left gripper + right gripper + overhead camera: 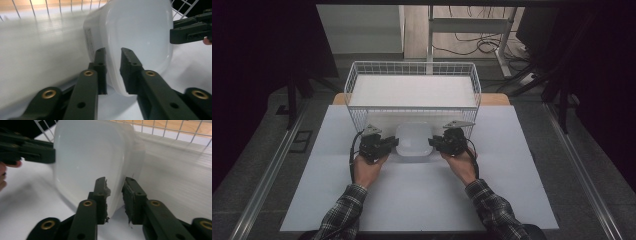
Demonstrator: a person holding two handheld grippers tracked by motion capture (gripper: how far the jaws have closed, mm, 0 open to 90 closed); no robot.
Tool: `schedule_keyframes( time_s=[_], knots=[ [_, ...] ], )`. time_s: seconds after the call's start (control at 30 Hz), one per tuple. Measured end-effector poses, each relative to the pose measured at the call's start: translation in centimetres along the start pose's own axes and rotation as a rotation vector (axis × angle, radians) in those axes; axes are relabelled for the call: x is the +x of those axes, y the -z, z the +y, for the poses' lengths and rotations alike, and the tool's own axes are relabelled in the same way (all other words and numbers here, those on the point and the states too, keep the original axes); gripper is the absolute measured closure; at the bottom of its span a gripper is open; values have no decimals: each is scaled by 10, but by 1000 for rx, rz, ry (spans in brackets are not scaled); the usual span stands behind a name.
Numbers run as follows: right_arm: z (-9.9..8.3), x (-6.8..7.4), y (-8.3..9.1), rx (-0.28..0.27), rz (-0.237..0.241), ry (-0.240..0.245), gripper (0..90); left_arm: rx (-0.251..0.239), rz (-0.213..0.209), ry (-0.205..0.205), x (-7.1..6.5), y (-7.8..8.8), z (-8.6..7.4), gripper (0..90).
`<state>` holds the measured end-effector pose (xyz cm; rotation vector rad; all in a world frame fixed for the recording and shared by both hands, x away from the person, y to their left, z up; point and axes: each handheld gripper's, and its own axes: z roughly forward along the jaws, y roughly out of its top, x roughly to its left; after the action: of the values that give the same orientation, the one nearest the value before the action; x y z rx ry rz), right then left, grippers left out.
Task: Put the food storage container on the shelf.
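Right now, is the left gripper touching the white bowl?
Cannot tell. In the left gripper view, the left gripper straddles the white bowl at its rim, but whether either pad presses on it is not plain.

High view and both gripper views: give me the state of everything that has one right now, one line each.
white bowl: upright on the table, just in front of the basket, its rim between both grippers' jaws.
left gripper: jaws astride the bowl's left rim, gaps visible, open.
right gripper: jaws astride the bowl's right rim, not pressing, open.
wire basket: upright, nothing loose visible inside.
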<state>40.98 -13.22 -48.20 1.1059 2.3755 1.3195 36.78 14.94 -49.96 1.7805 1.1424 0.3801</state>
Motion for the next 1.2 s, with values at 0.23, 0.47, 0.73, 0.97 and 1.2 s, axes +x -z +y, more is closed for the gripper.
schedule_keyframes(
  time_s=[0.23, 0.47, 0.73, 0.97, 1.2],
  knots=[
    [6, -4, -5, -41, -35, 1, 625, -8, 45, -40, -1, -5, 10, 760],
    [13, -8, -10, -76, -78, -7, 592, -24, 80, -42, 3, -11, 19, 731],
    [19, -12, -6, -103, -78, -7, 623, -42, 58, -23, 2, -11, 23, 677],
    [17, -7, 7, -114, -33, 22, 742, -56, 40, -53, -9, 1, 17, 575],
    [10, 1, 18, -108, 12, 78, 887, -82, -29, -53, -12, 20, -3, 343]
  ],
)
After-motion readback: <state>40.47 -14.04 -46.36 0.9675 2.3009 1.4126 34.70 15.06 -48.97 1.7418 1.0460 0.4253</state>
